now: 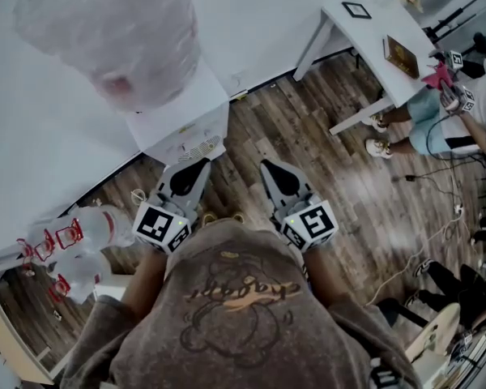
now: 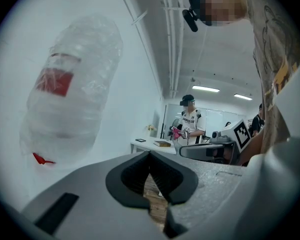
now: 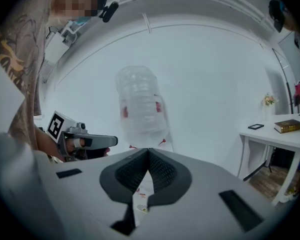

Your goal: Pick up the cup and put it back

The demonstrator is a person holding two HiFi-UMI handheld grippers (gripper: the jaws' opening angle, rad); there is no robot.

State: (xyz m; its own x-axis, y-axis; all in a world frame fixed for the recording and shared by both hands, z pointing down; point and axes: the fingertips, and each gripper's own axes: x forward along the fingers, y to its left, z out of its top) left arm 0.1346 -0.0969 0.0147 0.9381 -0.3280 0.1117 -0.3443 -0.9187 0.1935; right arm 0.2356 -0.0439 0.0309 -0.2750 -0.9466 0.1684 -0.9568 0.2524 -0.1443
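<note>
Fingers of your left gripper and right gripper are pressed together, gripping nothing, side by side over the wood floor; just ahead stands the dispenser, wrapped bottle on top, against the wall; beyond, a table; no view shows the cup

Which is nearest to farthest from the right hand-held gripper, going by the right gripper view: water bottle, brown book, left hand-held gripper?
1. Left hand-held gripper, close alongside at the left.
2. Water bottle, ahead at centre.
3. Brown book, far right, on the white table.
</note>
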